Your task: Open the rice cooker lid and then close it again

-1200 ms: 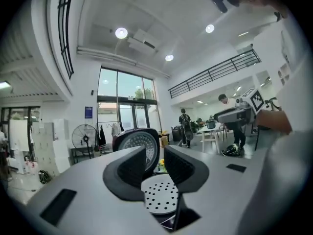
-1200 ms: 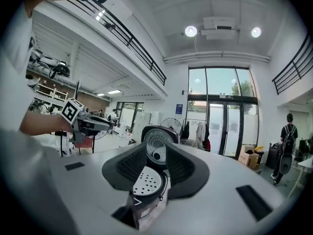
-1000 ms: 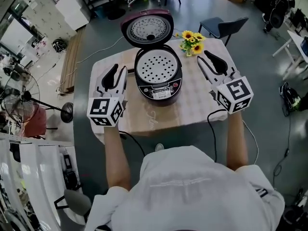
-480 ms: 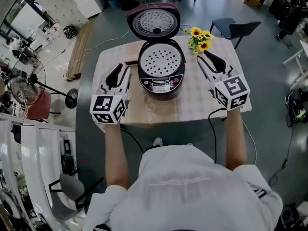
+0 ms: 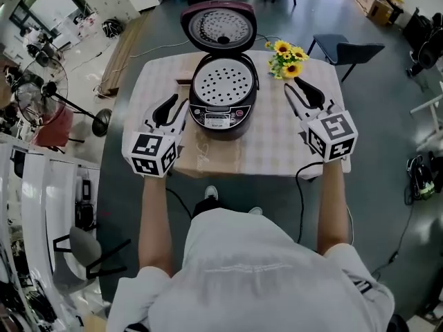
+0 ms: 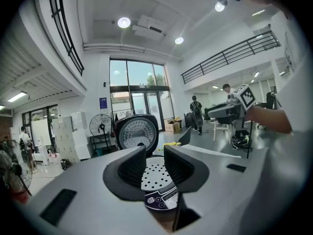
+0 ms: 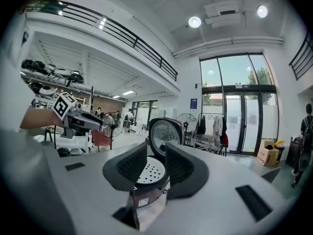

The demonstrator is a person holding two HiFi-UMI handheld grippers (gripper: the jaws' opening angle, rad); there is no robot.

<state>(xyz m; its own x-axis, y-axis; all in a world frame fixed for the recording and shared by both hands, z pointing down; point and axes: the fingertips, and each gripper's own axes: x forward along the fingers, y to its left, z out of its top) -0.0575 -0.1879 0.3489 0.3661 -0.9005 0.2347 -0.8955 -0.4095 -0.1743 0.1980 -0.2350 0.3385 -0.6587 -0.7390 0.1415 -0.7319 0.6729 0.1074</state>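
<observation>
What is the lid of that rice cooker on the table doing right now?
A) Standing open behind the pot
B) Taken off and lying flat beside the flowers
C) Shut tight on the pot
A: the lid stands tipped up behind the rice cooker, leaving the perforated tray inside exposed.

Looking like a tall, open lab hall: showing mezzanine railing [image 6: 230,55] at two o'clock, glass entrance doors [image 6: 134,89] at eleven, pedestal fan [image 6: 100,125] at nine.
</observation>
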